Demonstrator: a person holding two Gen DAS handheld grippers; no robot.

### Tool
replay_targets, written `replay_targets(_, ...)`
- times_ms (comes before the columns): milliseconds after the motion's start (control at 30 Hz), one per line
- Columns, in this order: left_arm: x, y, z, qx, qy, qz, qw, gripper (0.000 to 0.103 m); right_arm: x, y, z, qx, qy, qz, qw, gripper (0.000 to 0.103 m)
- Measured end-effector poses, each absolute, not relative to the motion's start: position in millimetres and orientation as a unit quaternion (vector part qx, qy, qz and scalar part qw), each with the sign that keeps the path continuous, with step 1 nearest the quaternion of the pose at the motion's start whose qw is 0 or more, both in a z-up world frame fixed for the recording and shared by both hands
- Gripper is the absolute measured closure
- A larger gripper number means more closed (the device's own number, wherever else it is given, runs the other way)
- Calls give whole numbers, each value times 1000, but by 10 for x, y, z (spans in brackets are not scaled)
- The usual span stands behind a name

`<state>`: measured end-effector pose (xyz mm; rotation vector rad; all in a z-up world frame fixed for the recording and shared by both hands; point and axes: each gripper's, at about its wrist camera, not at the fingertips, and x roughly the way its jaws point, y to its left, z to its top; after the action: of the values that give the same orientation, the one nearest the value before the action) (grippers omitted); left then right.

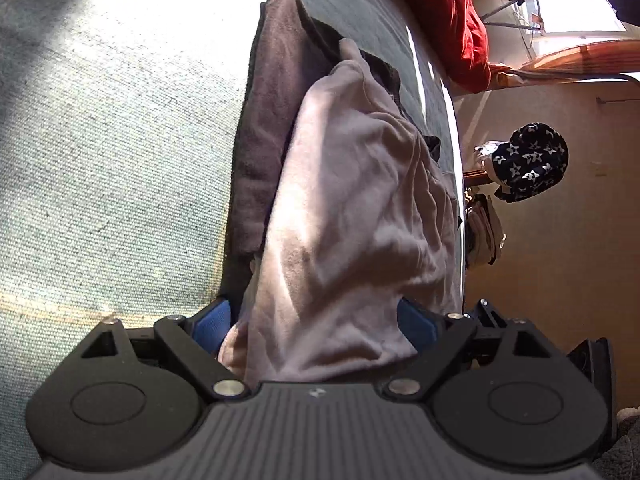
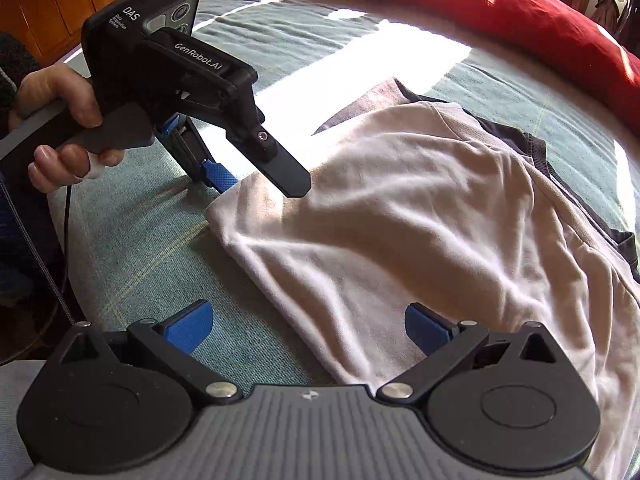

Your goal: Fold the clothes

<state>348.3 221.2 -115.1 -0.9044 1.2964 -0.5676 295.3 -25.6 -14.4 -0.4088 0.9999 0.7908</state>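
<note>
You are working over a pale pink shirt [image 2: 400, 216] that is lying on a green bedspread [image 2: 132, 240], partly covering a dark garment [image 2: 532, 148] beneath it, with a red blanket [image 2: 520, 20] along the far edge of the bed.

Your left gripper [image 2: 216, 178], seen from the right wrist view, is meeting the shirt's near-left corner; in its own view the blue pads [image 1: 212, 324] are standing spread with pink cloth bunched between them, so the tongs appear open around the fabric rather than pinching it.

Your right gripper [image 2: 306, 328] is hovering at the shirt's near hem with its pads [image 2: 188, 326] wide apart; the hem is running between them, though whether they are touching it cannot be told.

Folding is judged to be at an early stage: the shirt is lying rumpled in a loose heap, no crisp fold is showing, and the dark garment underneath is also looking unfolded. Gripping, smoothing and every fold appear to be remaining.
</note>
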Motion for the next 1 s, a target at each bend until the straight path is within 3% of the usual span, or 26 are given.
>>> replay_targets(300, 3452, 2423, -1385, -514, 564, -304, 571, 14, 2802, 344, -268, -286, 398, 346, 800, 0)
replay_targets(567, 3505, 2414, -1370, -545, 548, -325, 546, 12, 2559, 795, -566, -439, 311, 283, 794, 0)
replay_targets(800, 3553, 2361, -1271, -471, 580, -328, 578, 9, 2594, 897, -505, -454, 288, 216, 815, 0)
replay_targets(1000, 3602, 2262, -1344, -490, 577, -324, 567, 9, 2692, 829, -378, -430, 293, 203, 829, 0)
